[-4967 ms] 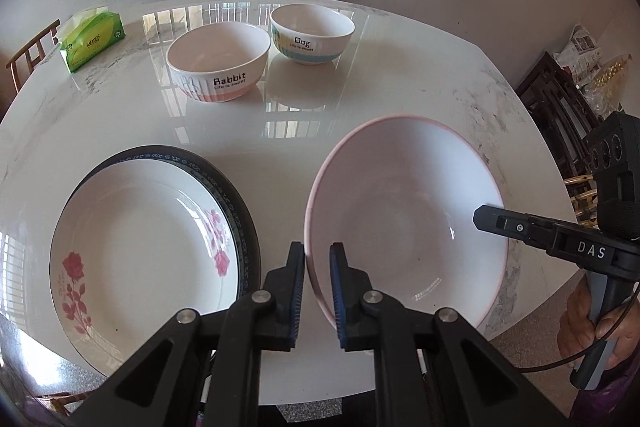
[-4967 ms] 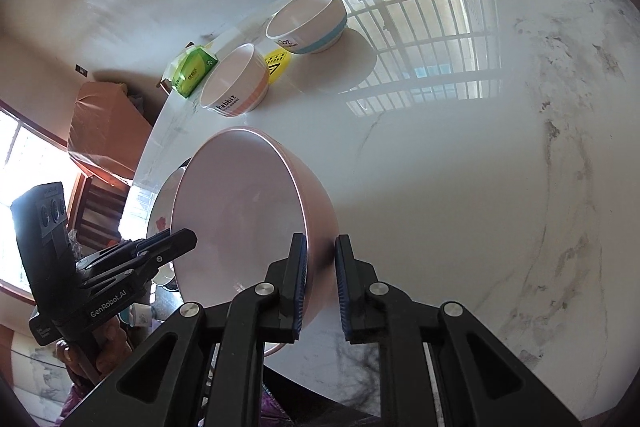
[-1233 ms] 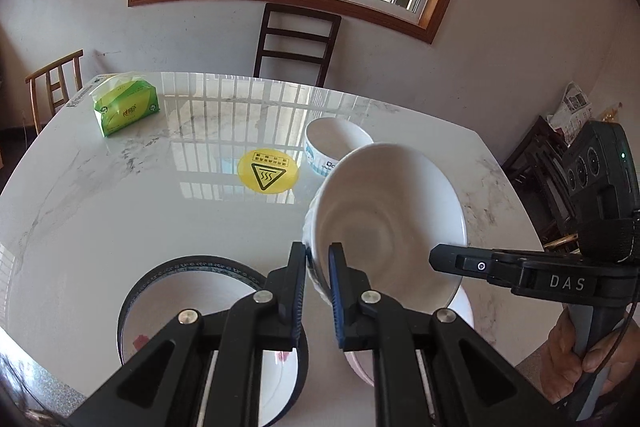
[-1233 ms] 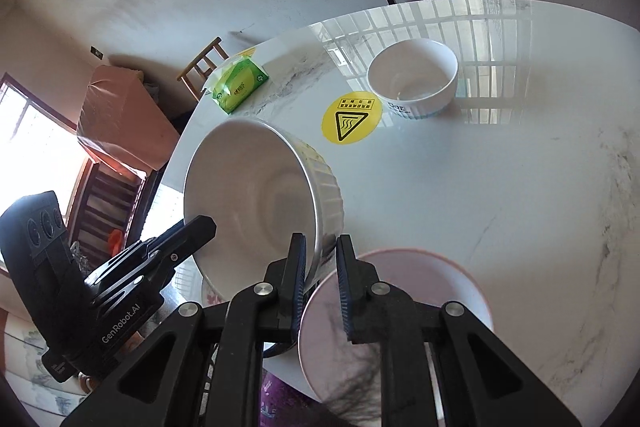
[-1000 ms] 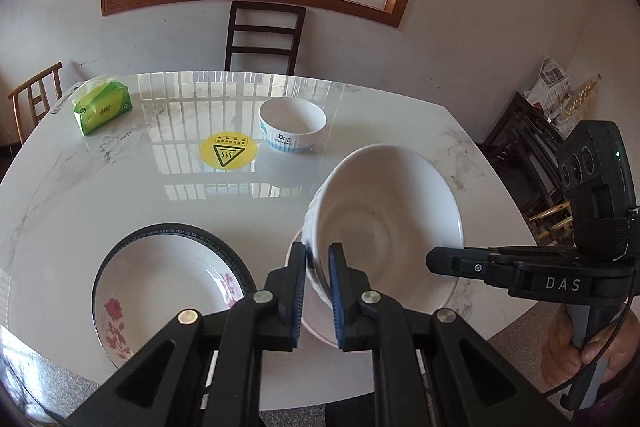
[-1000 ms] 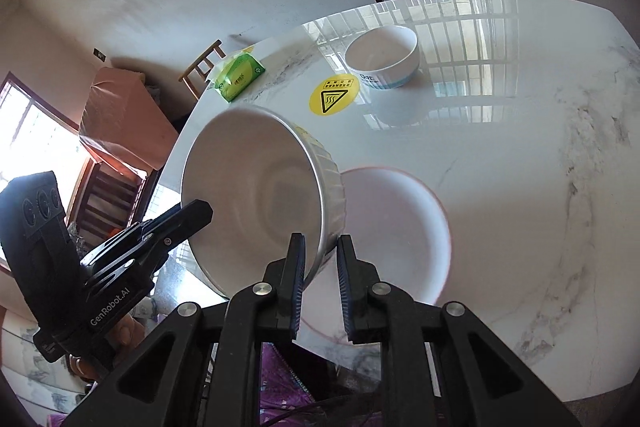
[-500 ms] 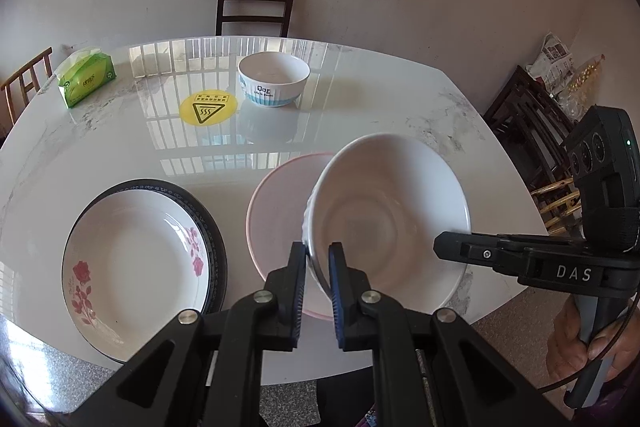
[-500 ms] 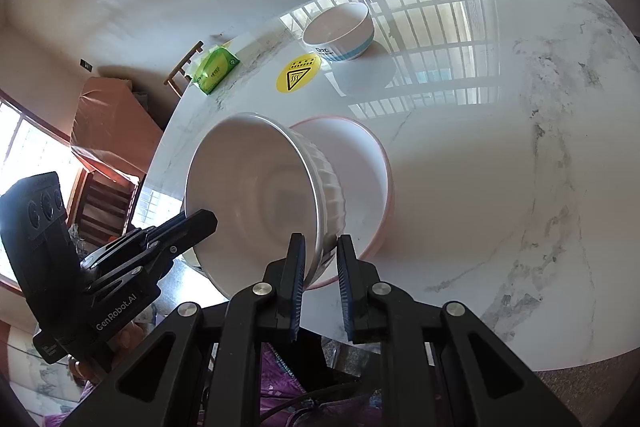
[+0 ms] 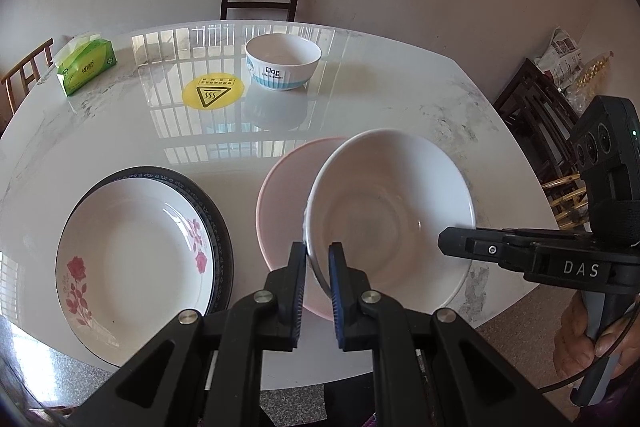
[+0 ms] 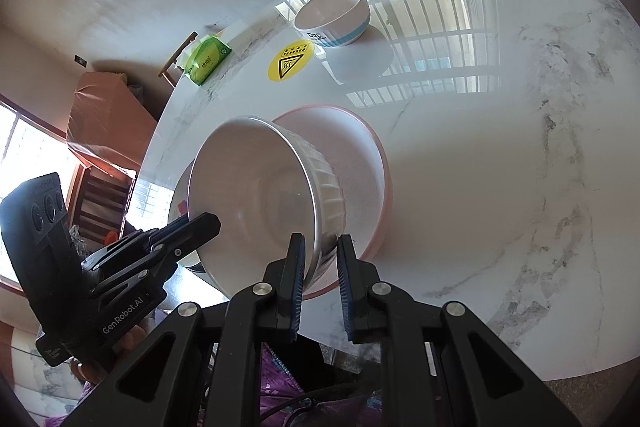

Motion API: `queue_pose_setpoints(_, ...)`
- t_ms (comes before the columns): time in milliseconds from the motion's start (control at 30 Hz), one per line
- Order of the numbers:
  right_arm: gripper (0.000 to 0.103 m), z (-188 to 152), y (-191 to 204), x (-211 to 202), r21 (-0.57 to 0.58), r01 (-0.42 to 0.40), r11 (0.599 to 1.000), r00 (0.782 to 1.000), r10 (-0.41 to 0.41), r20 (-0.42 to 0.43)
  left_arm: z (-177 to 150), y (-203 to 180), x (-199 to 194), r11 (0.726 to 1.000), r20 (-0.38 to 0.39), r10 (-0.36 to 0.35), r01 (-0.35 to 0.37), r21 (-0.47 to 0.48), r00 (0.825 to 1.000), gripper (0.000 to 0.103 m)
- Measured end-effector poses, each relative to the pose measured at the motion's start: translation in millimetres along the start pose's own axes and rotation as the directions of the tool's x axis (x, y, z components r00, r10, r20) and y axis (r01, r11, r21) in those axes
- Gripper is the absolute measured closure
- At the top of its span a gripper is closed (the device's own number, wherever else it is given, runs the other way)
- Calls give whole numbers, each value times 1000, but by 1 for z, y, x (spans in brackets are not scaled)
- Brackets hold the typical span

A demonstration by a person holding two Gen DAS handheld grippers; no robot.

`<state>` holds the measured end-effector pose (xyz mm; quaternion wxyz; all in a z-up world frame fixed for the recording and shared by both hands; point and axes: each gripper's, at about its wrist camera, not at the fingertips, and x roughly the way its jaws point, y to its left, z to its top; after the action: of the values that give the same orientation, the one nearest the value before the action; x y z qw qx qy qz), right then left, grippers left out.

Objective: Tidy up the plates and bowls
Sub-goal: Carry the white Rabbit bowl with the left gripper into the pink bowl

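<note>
The white bowl (image 9: 390, 215) hangs tilted over the pink plate (image 9: 280, 195), near the table's (image 9: 400, 95) front edge, and I cannot tell whether its base touches the plate yet. Both tongs carry it by the rim from opposite sides: the left gripper (image 9: 318, 267) pinches the near-left rim, jaws narrow with the wall between them, and the right gripper (image 10: 320, 267) clamps the ribbed right wall the same way. Two grips likely keep a wide, heavy bowl from swinging while it goes down. The bowl sits off-centre toward the plate's right, so it probably needs a small shift left before release; otherwise it could rest crooked on the plate's sloped side. The aim seems to be nesting the bowl in the plate to make one stack. Left of the pink plate lies the rose plate (image 9: 140, 255), on a dark-rimmed one, apart from it. Farther back stands the Dog bowl (image 9: 283, 67), not yet gathered, beside a yellow sticker (image 9: 213, 94). A tissue pack (image 9: 86, 67) lies at the far left corner, clear of the work
</note>
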<state>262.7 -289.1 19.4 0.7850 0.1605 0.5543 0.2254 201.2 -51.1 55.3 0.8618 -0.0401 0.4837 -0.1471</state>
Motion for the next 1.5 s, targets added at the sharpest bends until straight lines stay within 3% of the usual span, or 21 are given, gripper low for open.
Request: queue_pose_setpoints(1500, 87, 5, -5, 18, -2, 19, 1000, 999, -19, -41, -2, 2, 19, 999, -48, 34, -34, 3, 998, 91)
